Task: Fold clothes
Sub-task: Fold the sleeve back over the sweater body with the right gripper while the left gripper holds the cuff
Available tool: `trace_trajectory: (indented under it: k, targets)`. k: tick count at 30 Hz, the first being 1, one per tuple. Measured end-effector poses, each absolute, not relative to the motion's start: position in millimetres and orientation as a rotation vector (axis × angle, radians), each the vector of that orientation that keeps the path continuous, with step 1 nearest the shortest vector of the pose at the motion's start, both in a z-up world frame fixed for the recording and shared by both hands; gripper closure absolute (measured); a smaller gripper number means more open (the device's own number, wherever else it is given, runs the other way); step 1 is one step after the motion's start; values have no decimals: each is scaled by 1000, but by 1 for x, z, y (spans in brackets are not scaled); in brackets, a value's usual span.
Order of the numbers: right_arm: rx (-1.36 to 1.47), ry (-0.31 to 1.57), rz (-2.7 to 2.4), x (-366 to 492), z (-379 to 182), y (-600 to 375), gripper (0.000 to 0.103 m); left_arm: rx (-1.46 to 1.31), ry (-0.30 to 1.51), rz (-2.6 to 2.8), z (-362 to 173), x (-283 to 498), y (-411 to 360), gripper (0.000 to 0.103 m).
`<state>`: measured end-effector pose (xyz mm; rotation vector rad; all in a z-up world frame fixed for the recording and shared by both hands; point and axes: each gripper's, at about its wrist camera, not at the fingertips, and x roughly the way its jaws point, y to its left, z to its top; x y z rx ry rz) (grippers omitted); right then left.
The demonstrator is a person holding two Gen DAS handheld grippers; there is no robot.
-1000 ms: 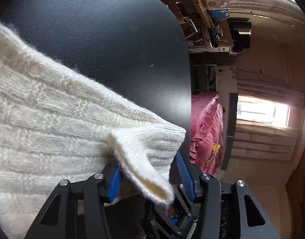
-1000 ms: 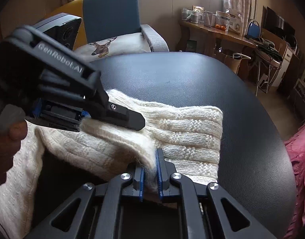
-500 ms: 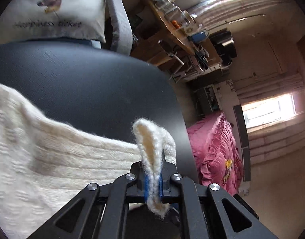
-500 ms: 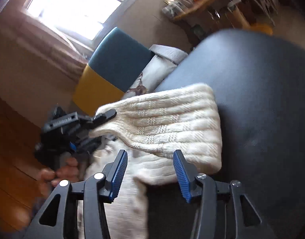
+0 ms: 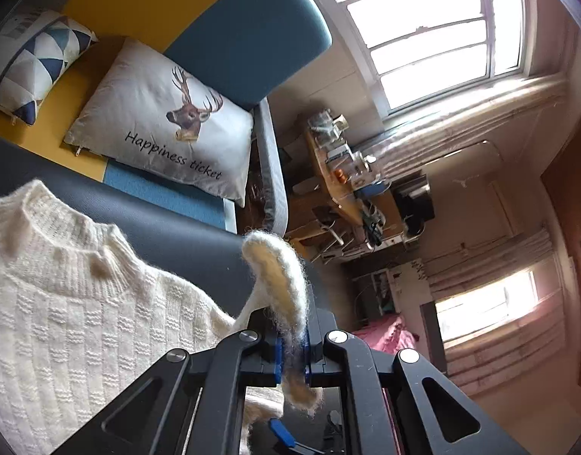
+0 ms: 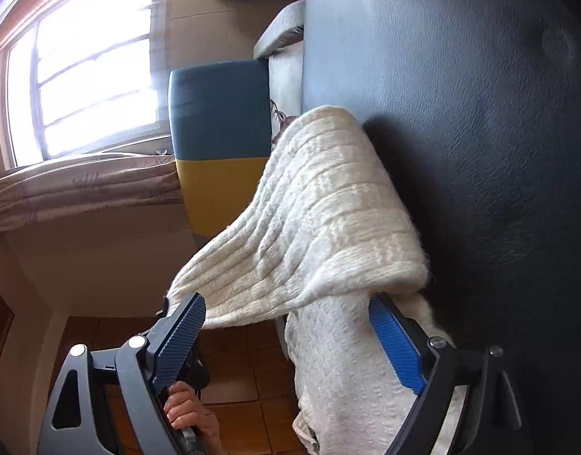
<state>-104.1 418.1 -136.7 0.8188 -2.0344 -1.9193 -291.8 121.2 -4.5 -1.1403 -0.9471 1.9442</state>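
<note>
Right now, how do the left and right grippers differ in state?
The left gripper is shut on a sweater edge; the right gripper is open. Knit passes between the left's blue pads; the right's pads stand wide apart, gripping nothing. Both share black frames and point at that sweater over the dark table.

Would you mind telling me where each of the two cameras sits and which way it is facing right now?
Left wrist: on the left hand-held gripper, looking along fingers shut on a fold of the cream sweater, toward the deer cushion and window.
Right wrist: on the right hand-held gripper, rolled sideways, jaws open around the sweater's draped fold, facing the black table; the person's hand shows below.
Shared: sweater, table, blue-and-yellow sofa.
</note>
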Motion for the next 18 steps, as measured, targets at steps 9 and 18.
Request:
trace_trajectory:
  k: [9,18]
  targets:
    - [779,-2059,-1995,-131,-138,400,12,-999,-1023,1958,21,-273,29,96]
    - [898,-1840,-2219,-141,-118,384,12,-1083,-1038,2148,-36,-252,-67,96]
